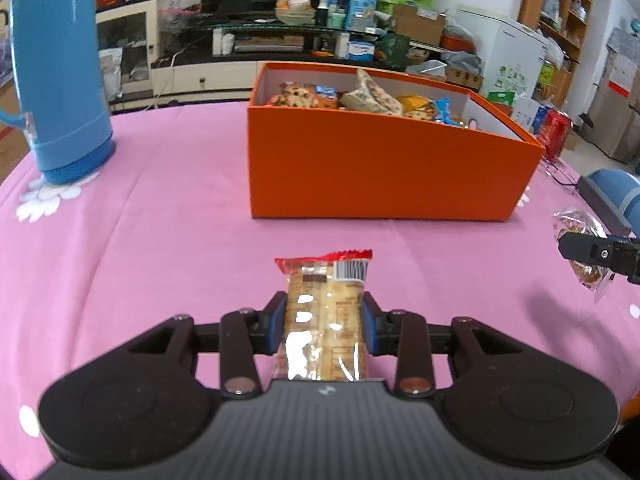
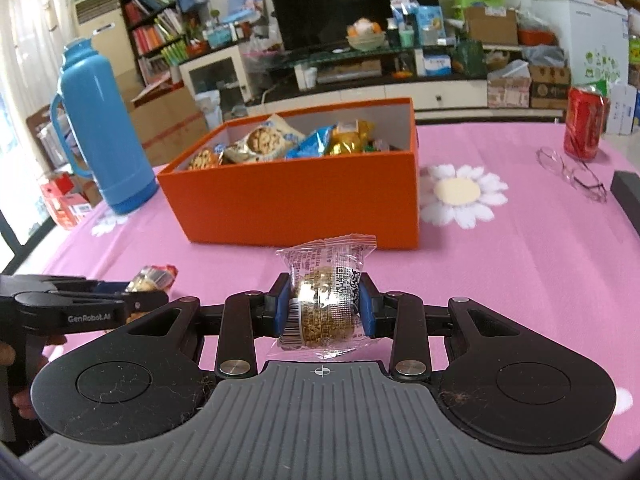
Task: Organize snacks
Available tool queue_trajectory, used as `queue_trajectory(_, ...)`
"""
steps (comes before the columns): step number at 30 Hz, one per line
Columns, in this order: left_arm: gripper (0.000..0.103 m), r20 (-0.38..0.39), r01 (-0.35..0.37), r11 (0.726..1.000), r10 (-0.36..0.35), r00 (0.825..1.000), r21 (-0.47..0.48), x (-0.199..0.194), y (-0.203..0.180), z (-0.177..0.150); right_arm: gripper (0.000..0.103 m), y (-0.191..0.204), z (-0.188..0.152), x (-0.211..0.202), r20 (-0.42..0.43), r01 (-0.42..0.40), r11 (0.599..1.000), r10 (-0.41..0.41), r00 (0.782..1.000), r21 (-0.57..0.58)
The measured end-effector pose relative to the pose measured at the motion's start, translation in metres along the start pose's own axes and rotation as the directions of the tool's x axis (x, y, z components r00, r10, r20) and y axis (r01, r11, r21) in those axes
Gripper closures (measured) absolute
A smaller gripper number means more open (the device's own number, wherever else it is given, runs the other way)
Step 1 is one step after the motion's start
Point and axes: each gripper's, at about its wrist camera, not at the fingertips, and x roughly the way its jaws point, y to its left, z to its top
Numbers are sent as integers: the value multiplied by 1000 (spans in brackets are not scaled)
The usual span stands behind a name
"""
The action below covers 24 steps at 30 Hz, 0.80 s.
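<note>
My left gripper [image 1: 325, 300] is shut on a long cracker pack [image 1: 326, 312] with a red top edge and a barcode, held above the pink tablecloth [image 1: 160, 240]. My right gripper [image 2: 323, 286] is shut on a clear-wrapped round brown cake [image 2: 326, 300] with a QR code. Ahead of both stands the orange box [image 1: 380, 168] [image 2: 304, 196], open on top and holding several snack packets. In the left wrist view the right gripper's finger [image 1: 592, 254] and its cake [image 1: 580, 228] show at the right edge. The left gripper [image 2: 152, 300] with its pack shows at the left in the right wrist view.
A tall blue thermos [image 1: 56, 68] [image 2: 104, 132] stands left of the box. A red can [image 2: 584, 122], a pair of glasses [image 2: 572, 172] and a dark block [image 2: 626, 196] lie at the right. A grey-blue object [image 1: 612, 200] sits near the table's right edge.
</note>
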Motion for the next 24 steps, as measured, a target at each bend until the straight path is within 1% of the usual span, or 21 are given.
queue_trajectory(3, 68, -2, -5, 1000, 5, 1000, -16, 2, 3, 2, 90, -1, 0, 5, -4, 0, 1000, 0, 1000, 4)
queue_trajectory(8, 68, -15, -20, 999, 19, 1000, -34, 4, 6, 1, 90, -6, -10, 17, -43, 0, 1000, 1, 999, 29)
queue_trajectory(12, 68, -49, -73, 997, 71, 996, -37, 14, 6, -2, 90, -10, -22, 33, -91, 43, 999, -41, 995, 15)
queue_trajectory(14, 67, -65, -99, 994, 97, 993, -39, 20, 7, -3, 90, -15, -25, 39, -112, 47, 998, -44, 993, 28)
queue_trajectory(18, 66, -52, -137, 991, 137, 989, -2, 24, 2, -4, 89, -21, -28, 45, -126, 69, 997, -64, 990, 32)
queue_trajectory(21, 66, -46, -143, 990, 143, 989, 16, 24, -1, -4, 88, -21, -29, 46, -125, 68, 997, -64, 990, 31)
queue_trajectory(23, 57, -43, -142, 990, 142, 989, 13, 25, -2, -4, 85, -20, -29, 47, -121, 77, 997, -74, 990, 19)
queue_trajectory(24, 57, -42, -141, 990, 141, 989, 9, 26, -2, -4, 84, -20, -29, 48, -119, 80, 997, -77, 990, 24)
